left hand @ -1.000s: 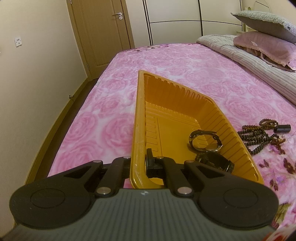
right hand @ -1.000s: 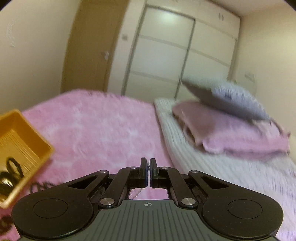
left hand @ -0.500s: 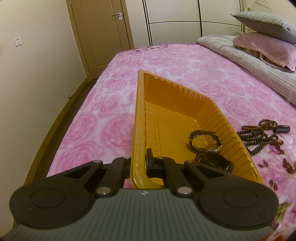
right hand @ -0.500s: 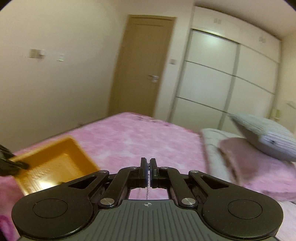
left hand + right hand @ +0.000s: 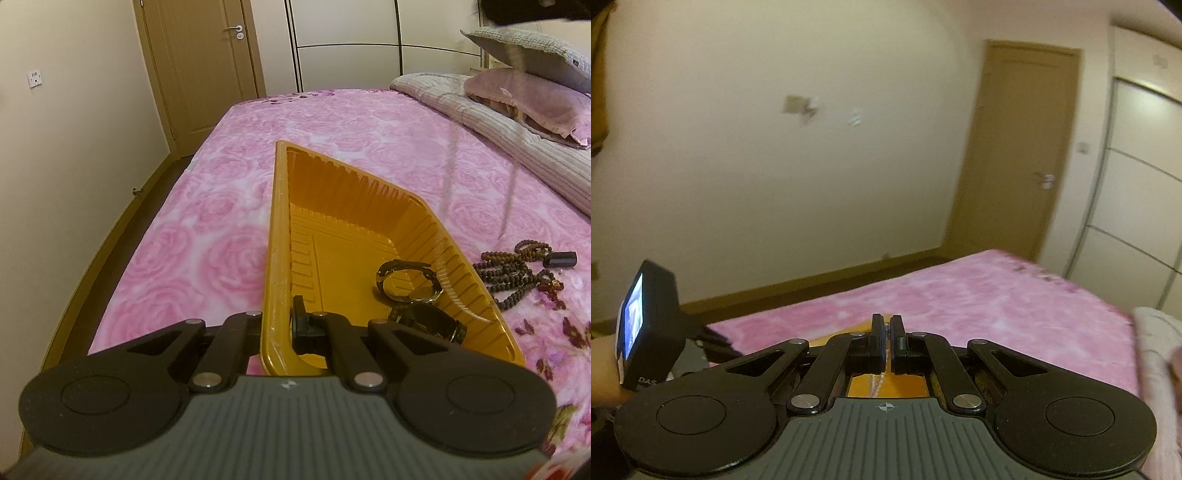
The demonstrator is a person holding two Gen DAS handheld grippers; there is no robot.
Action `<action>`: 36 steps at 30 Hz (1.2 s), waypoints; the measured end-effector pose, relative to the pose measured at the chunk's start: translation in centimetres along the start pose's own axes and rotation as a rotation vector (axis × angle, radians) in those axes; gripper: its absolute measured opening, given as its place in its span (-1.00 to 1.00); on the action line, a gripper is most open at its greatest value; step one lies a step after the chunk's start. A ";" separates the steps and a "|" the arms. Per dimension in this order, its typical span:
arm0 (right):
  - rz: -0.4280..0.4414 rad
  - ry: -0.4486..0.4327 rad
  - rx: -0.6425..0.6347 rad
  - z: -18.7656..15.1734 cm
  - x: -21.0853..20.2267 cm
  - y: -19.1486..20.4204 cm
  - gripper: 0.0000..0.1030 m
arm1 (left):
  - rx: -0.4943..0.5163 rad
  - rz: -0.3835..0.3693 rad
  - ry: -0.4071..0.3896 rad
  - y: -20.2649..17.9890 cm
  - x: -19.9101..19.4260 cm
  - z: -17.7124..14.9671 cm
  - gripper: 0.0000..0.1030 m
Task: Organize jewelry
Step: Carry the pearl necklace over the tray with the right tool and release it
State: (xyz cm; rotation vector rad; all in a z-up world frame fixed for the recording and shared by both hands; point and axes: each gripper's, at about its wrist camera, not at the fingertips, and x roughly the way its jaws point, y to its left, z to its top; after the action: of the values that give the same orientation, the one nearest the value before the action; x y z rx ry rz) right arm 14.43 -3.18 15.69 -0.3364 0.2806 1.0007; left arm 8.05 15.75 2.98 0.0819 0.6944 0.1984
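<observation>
My left gripper (image 5: 282, 317) is shut on the near left rim of the orange tray (image 5: 277, 236), which rests on the pink bed. Two watches lie in the tray: a silver-faced one (image 5: 408, 282) and a black one (image 5: 428, 321). My right gripper (image 5: 886, 334) is shut on a thin silver chain (image 5: 876, 384) that hangs below its fingers over the orange tray (image 5: 905, 386). In the left wrist view the chain (image 5: 448, 177) is a blurred hanging loop over the tray's right side. Brown bead strands (image 5: 517, 271) and a small black cylinder (image 5: 561, 258) lie on the bed right of the tray.
The pink rose bedspread (image 5: 229, 206) covers the bed. Pillows (image 5: 532, 88) and a striped quilt (image 5: 517, 140) are at the far right. A wall and wooden door (image 5: 207, 74) stand beyond the bed's left edge. The left gripper's camera unit (image 5: 646, 325) shows in the right wrist view.
My right gripper has swung left with the chain, from facing the pillows to over the tray. The hanging chain now shows in the left wrist view. The left gripper and tray have not moved.
</observation>
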 end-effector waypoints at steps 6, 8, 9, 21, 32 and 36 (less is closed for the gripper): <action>0.027 0.037 -0.005 0.0 4.6 0.1 -0.96 | -0.003 -0.003 0.001 0.1 0.1 0.1 -0.92; 0.032 0.065 0.020 -0.5 5.5 -0.3 -0.96 | -0.003 -0.004 0.001 0.1 0.2 0.0 -0.92; 0.035 0.092 0.018 -0.9 6.1 -0.4 -0.96 | -0.002 -0.003 0.001 0.1 0.2 0.0 -0.92; 0.108 0.382 0.046 -7.7 10.1 -0.7 -0.96 | -0.005 -0.003 0.003 0.1 0.3 0.0 -0.93; 0.148 0.393 0.083 -8.9 10.0 -0.7 -0.96 | -0.006 -0.003 0.004 0.0 0.3 0.0 -0.93; 0.161 0.367 0.133 -8.2 9.1 -1.0 -0.94 | -0.005 -0.003 0.003 0.1 0.3 0.0 -0.93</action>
State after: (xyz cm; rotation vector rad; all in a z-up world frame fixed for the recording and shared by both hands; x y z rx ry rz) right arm 19.30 0.05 4.93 -0.3799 0.7131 1.0696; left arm 8.29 15.89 2.82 0.0757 0.6972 0.1972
